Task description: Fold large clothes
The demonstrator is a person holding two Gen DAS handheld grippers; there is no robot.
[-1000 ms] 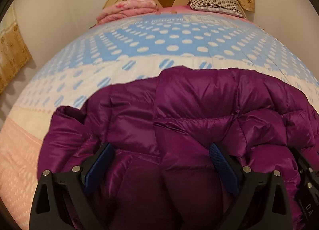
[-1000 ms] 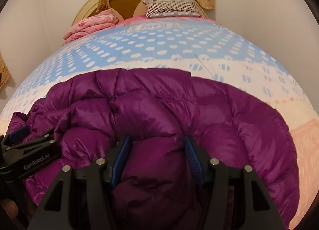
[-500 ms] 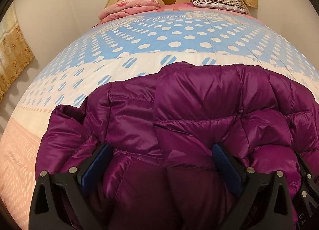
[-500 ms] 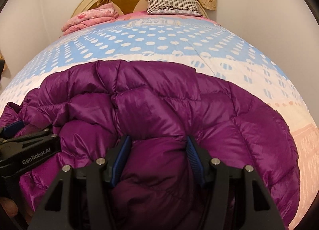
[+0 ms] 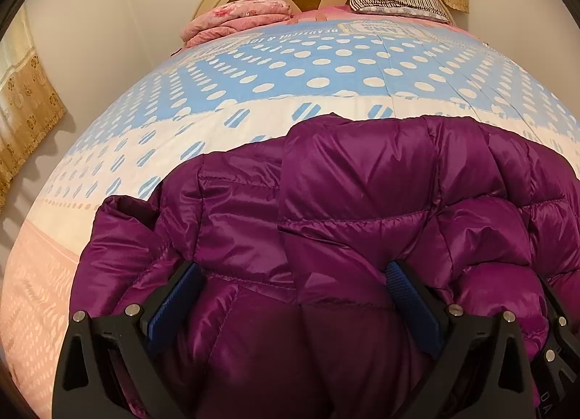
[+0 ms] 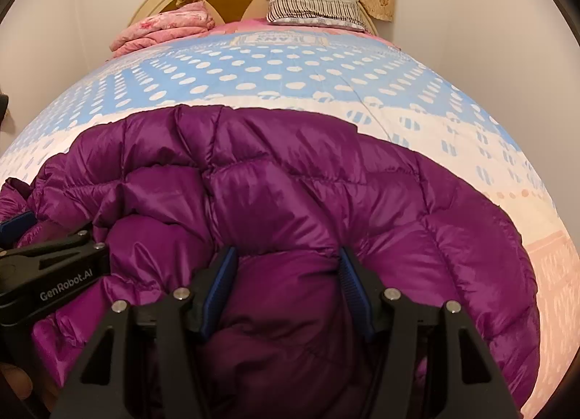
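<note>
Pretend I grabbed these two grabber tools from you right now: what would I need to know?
Left gripper: jaws set wide around a thick bunch of the purple puffer jacket; whether they pinch it I cannot tell.
Right gripper: closed on another puffy bunch of the jacket's near edge, pads pressing in.
The jacket lies bunched on the polka-dot bedspread, near the foot end; the grippers sit side by side.
Done: a rough fold, it seems.
Left: probably tidy the bundle, flatten it and let go.

jacket (image 5: 362, 201): near hem ran off bottom edge | bed (image 5: 253, 99): foot hidden under jacket | bedspread lettering: too small
</note>
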